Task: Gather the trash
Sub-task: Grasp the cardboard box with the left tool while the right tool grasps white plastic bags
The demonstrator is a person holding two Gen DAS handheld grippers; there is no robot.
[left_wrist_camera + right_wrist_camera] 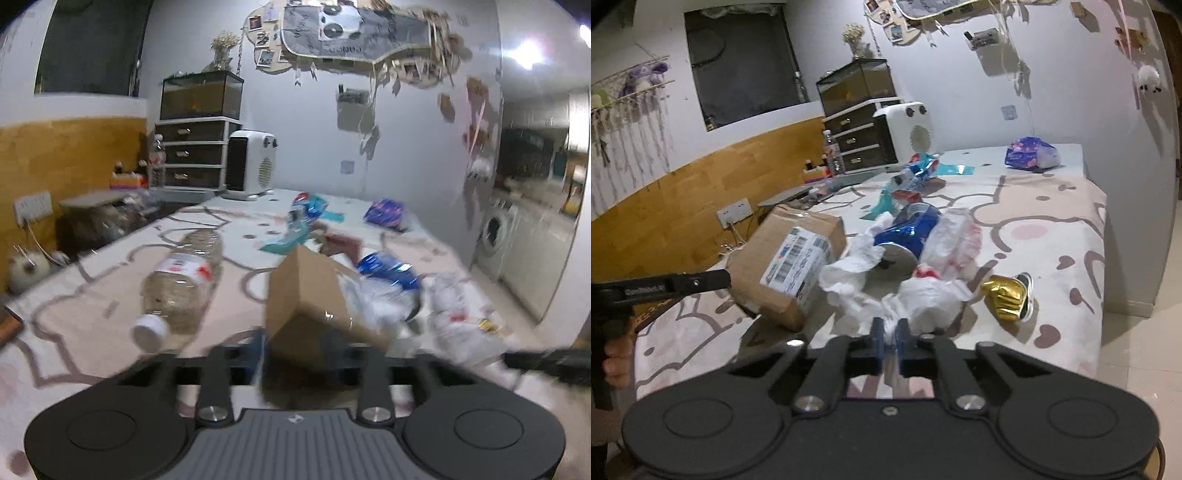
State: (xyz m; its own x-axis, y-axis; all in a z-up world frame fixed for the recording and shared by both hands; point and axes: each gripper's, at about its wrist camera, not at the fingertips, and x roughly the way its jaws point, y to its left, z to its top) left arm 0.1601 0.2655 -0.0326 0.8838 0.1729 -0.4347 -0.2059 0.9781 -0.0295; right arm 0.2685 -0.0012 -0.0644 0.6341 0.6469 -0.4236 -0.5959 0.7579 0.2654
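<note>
My right claw [891,341] pressed together, pinching edge of white crumpled wrapper [923,299] at near end of trash pile on bed [1052,236]. My left claw [308,356] spread partway, cardboard box [310,295] tilted between fingers; in right view one left finger [701,280] meets box corner, firm grip I cannot tell. Behind wrapper: crushed blue can [908,232], gold object [1004,291] to its right. Clear plastic bottle [181,280] lies on side left of box, white cap toward me.
</note>
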